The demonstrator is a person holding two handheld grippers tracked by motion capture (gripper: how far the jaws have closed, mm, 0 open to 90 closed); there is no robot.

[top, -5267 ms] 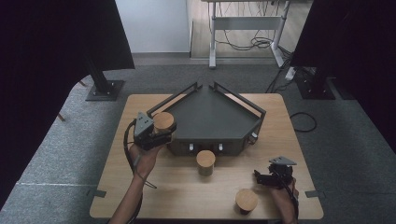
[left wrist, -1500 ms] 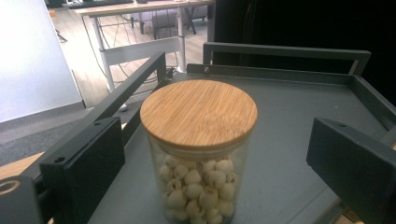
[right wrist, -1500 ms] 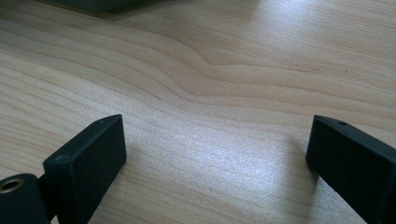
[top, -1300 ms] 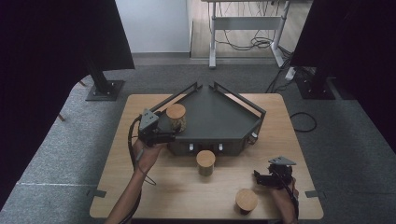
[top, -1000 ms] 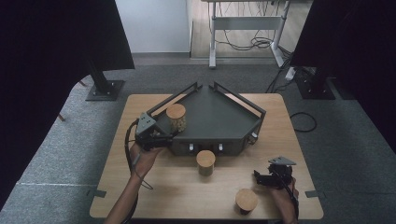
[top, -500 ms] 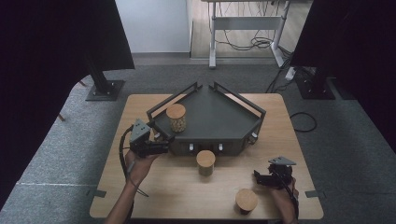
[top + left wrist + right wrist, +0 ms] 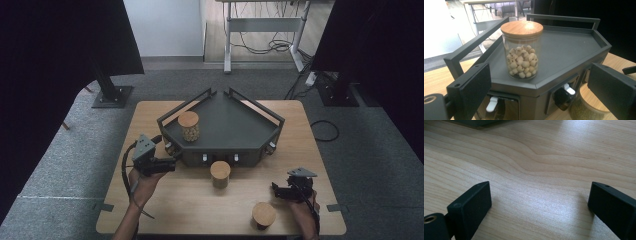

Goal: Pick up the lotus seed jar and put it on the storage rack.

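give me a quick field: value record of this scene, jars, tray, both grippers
jar on tray: jar of pale round pieces, bamboo lid, upright on the tray's left part
tray: dark angular tray with rails, on the wooden table
jar in front of tray: cork-lidded jar on the table, close to the tray's front wall
near jar: third jar at the table's near edge
left gripper: open, empty, just left of the tray's front corner
right gripper: open, empty, low over bare wood beside the near jar
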